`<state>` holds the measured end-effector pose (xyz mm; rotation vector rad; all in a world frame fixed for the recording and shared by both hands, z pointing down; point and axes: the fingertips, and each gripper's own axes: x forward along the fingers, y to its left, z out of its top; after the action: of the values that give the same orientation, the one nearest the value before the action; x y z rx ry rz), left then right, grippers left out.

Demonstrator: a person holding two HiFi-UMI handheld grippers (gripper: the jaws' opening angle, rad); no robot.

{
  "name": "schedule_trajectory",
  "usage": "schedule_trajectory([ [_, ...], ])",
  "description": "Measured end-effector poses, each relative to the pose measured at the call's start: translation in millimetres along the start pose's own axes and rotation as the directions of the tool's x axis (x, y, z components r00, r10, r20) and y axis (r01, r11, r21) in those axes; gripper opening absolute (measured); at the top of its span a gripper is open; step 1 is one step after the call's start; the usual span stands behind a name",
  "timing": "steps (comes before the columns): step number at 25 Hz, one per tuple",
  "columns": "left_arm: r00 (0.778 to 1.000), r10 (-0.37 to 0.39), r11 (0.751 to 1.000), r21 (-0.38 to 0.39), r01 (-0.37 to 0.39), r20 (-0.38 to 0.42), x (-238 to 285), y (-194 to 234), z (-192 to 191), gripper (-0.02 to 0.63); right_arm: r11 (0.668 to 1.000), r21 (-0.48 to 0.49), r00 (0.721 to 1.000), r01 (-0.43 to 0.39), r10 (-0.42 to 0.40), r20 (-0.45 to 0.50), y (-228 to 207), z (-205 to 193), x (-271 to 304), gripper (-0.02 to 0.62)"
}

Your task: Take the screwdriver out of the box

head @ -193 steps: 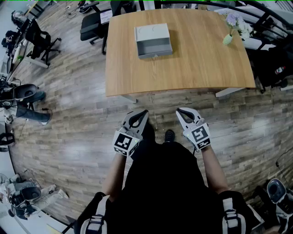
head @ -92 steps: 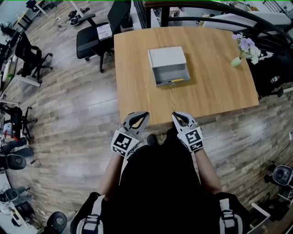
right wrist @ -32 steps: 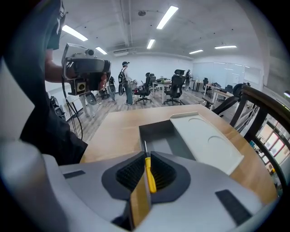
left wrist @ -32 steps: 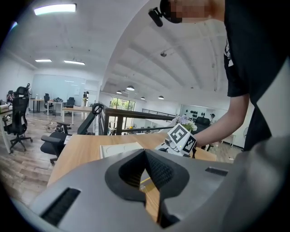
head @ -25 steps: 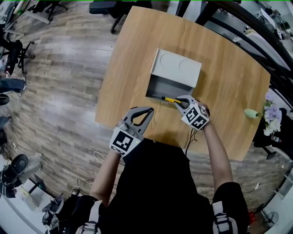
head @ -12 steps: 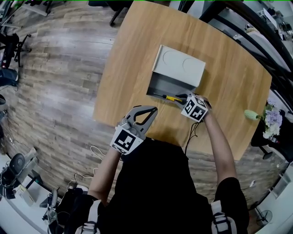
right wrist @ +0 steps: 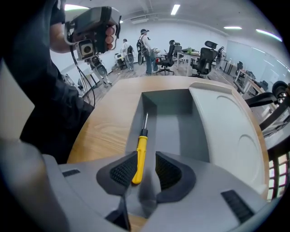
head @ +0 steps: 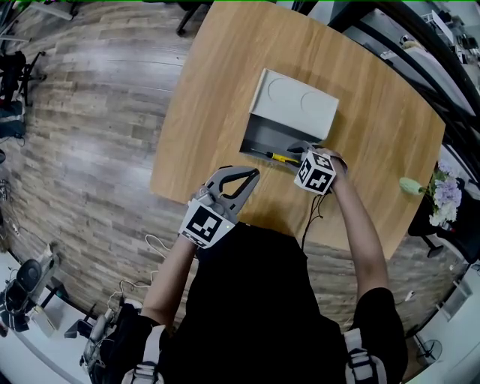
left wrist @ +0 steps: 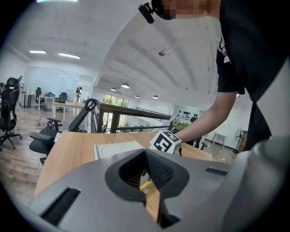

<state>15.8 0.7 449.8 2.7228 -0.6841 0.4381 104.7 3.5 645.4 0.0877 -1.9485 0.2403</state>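
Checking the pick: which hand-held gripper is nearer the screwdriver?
Right: its just-opened jaws straddle the screwdriver in the box. Left hangs back over the table edge.

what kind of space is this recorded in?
Most likely an open-plan office or lab. There are swivel office chairs around desks in the background, long ceiling strip lights, and a wide wood-plank floor.

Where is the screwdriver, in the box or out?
In. The screwdriver lies on the box's floor, handle between the right hand-held gripper's jaws, which have just been opening.
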Motion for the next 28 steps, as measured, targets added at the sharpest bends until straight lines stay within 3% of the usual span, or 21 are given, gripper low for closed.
schedule_trajectory([
  [5,1.0,-0.004,1.0,-0.006,0.004,0.01,1.3,6.1,-0.4,0.021,0.998,-0.04,0.998,-0.048,0.046,-0.053,0.4,3.3,4.1,0.133],
  [19,0.999,0.025,0.999,-0.026,-0.024,0.025,0.0,28.4,-3.4,0.021,0.985,0.052,0.978,-0.163,0.168,-0.124,-0.9,-1.4,21.7,0.132],
  [24,0.999,0.022,0.999,-0.035,-0.021,0.023,1.0,28.6,-4.6,0.021,0.976,0.079,0.969,-0.204,0.213,-0.123,0.2,-1.3,25.5,0.132],
  [28,1.0,0.014,0.999,-0.033,-0.014,0.026,2.5,26.5,-3.7,0.021,0.974,0.126,0.978,-0.189,0.199,-0.07,-2.9,6.1,28.1,0.132],
])
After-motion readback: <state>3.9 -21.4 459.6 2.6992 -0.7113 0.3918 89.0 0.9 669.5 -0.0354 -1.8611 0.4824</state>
